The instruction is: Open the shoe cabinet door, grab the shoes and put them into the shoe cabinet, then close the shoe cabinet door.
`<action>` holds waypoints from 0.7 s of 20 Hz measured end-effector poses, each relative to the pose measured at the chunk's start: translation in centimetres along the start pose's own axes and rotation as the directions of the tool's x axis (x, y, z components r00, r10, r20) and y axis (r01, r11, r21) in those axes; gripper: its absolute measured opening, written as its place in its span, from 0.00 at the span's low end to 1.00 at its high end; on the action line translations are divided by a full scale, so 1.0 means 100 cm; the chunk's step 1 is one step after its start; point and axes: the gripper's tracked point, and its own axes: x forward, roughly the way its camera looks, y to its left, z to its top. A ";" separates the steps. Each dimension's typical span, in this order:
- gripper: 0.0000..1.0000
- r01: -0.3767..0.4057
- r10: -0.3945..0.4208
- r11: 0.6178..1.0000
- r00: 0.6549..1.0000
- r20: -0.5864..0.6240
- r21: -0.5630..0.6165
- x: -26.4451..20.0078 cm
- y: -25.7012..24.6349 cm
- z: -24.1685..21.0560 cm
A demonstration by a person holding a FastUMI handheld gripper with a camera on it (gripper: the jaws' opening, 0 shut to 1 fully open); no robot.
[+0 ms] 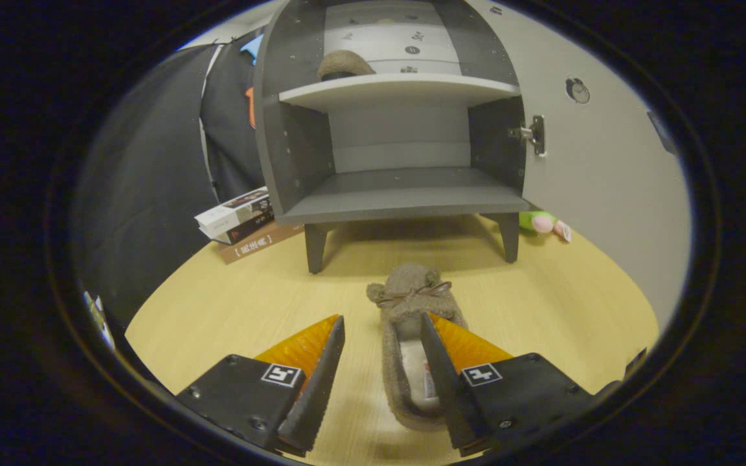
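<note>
A grey-brown fuzzy slipper (410, 304) with a small bow lies on the wooden table (230, 304), toe toward the cabinet. My gripper (383, 330) is open above its heel end: the right finger (451, 362) sits over the slipper's opening, the left finger (311, 369) stands clear to its left. Neither finger presses on it. Beyond stands the grey shoe cabinet (399, 194), its door (606, 162) swung open to the right. A second slipper (344, 65) rests on the upper shelf; the lower shelf holds nothing.
A stack of books (243, 223) lies left of the cabinet's legs. A small green and pink toy (544, 223) sits by the cabinet's right leg, under the open door. Black cloth hangs behind on the left.
</note>
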 end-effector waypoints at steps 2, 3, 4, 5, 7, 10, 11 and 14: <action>0.68 0.004 -0.003 1.000 0.999 -0.048 0.021 0.015 0.001 -0.010; 0.63 0.032 -0.031 0.999 0.998 -0.048 0.010 0.023 -0.005 -0.010; 0.59 0.066 -0.065 0.998 0.996 -0.065 0.005 0.029 -0.012 -0.012; 0.55 0.073 -0.073 0.997 0.994 -0.078 0.006 0.036 -0.012 -0.014; 0.32 0.051 -0.050 0.999 0.992 -0.115 0.004 0.049 -0.010 -0.019; 0.10 0.001 0.002 0.999 0.998 -0.057 0.048 0.057 -0.006 -0.010; 0.09 -0.021 0.024 0.998 0.999 -0.045 0.063 0.054 -0.003 -0.010; 0.08 -0.026 0.027 0.998 0.999 -0.020 0.056 0.038 -0.008 -0.004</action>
